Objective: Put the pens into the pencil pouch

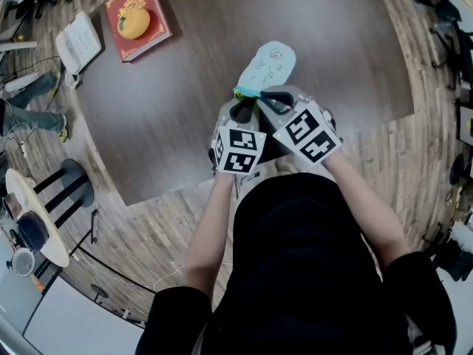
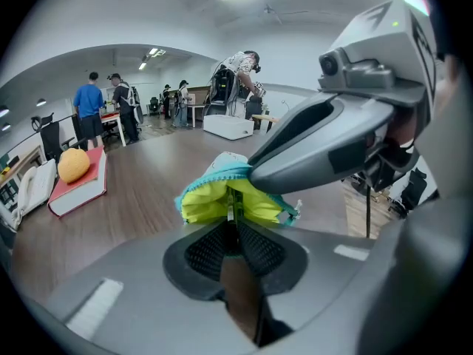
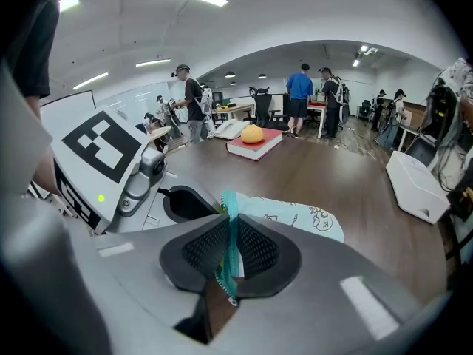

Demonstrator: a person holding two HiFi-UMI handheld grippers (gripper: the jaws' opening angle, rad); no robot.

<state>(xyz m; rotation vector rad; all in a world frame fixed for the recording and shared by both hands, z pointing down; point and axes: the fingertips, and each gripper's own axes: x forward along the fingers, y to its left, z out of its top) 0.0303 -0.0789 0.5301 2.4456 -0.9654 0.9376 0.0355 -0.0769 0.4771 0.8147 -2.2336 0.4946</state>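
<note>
Your left gripper (image 2: 233, 237) has its jaws nearly together on a thin pen (image 2: 230, 211), whose tip is at the yellow-lined mouth of the pencil pouch (image 1: 270, 63). Your right gripper (image 3: 231, 248) pinches the pouch's teal zipper edge (image 3: 230, 213) tight. The pouch sits near the table's (image 1: 170, 117) front edge, with bare tabletop beyond it and the red book (image 1: 137, 7) well apart at far left.
</note>
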